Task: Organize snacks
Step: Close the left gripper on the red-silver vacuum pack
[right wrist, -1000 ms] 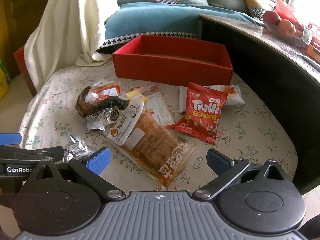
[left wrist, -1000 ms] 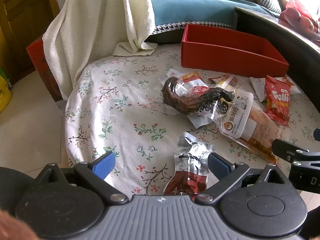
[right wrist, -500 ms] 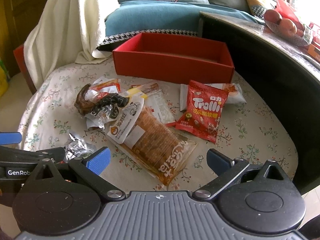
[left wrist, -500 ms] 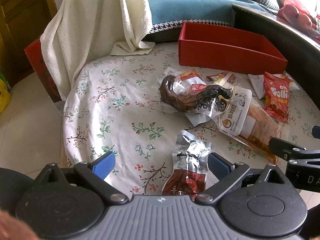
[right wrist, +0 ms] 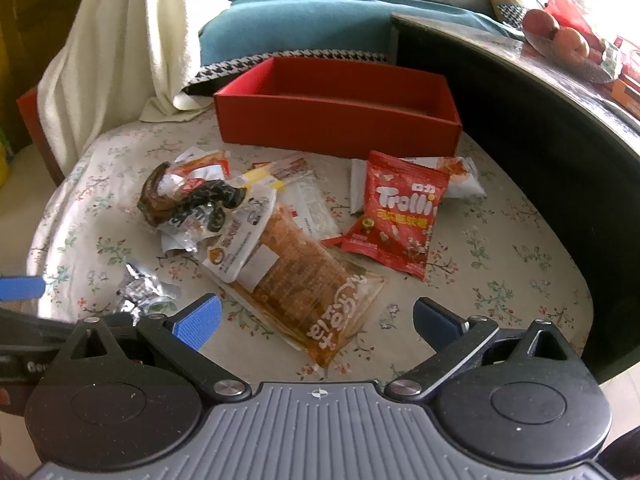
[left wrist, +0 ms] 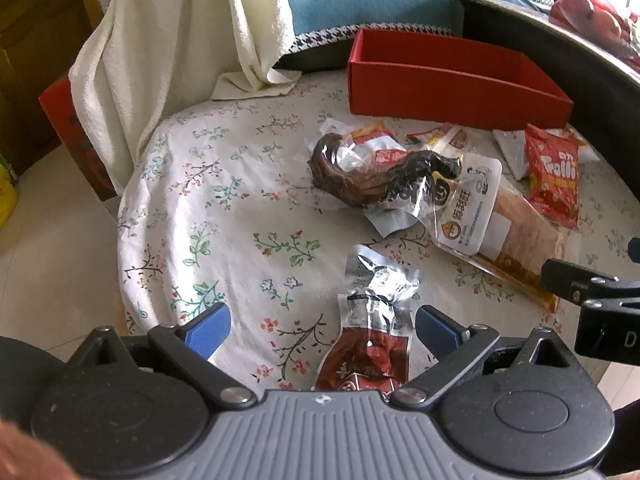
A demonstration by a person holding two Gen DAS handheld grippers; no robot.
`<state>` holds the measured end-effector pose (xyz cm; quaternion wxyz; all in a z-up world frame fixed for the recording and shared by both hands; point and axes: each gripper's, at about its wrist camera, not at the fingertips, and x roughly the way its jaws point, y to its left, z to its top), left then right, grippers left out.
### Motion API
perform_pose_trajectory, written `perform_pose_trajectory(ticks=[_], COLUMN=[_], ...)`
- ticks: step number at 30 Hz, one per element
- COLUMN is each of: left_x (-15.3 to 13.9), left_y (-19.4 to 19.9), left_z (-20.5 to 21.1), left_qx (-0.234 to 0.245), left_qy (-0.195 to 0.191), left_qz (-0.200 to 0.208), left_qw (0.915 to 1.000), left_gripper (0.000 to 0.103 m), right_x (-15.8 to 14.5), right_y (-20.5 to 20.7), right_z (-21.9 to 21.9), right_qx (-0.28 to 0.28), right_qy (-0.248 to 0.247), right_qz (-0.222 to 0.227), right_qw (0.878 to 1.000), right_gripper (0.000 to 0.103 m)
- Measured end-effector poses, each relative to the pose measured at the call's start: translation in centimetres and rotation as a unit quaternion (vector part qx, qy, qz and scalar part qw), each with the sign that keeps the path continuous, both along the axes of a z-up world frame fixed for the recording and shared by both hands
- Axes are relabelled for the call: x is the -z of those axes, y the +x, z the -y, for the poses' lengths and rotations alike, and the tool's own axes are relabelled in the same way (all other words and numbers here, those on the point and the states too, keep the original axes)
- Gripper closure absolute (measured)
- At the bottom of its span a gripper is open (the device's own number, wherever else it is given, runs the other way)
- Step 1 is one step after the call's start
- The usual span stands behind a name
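Both grippers stand with jaws spread wide, holding nothing. Left gripper hovers low over the floral tablecloth, its blue fingertips flanking a silver-and-red foil snack pouch that lies flat between them, untouched. Right gripper hangs above the near end of a clear bag of orange-brown crisp slices. Beyond this bag lie a dark vacuum-packed meat snack resting on small wrappers, and a red Trolli gummy packet overlapping a white packet. Farther back an open red box sits on the cloth, near a cream towel draped over a chair.
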<state>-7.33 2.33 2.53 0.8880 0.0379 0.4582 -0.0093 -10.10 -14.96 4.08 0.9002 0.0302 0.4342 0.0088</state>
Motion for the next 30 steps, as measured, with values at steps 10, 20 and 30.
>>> perform_pose_trajectory(ticks=[10,20,30], left_x=[2.9,3.7,2.6], left_y=[0.9,1.5,1.3], left_z=[1.0,1.1,1.6], left_qx=[0.007,0.009,0.044], left_qy=[0.012,0.000,0.000], left_qz=[-0.049,-0.049,-0.032], left_qw=[0.9987,0.9987,0.9985], left_gripper=[0.009,0.009,0.063], right_x=[-0.1,-0.3,-0.4], right_y=[0.3,0.8,1.0], right_z=[1.0,1.4,1.4], right_qx=[0.010,-0.001,-0.014], right_qy=[0.025,0.039,0.025], right_qz=[-0.004,-0.009,-0.008], right_qw=[1.000,0.999,1.000], right_gripper=[0.000,0.000,0.002])
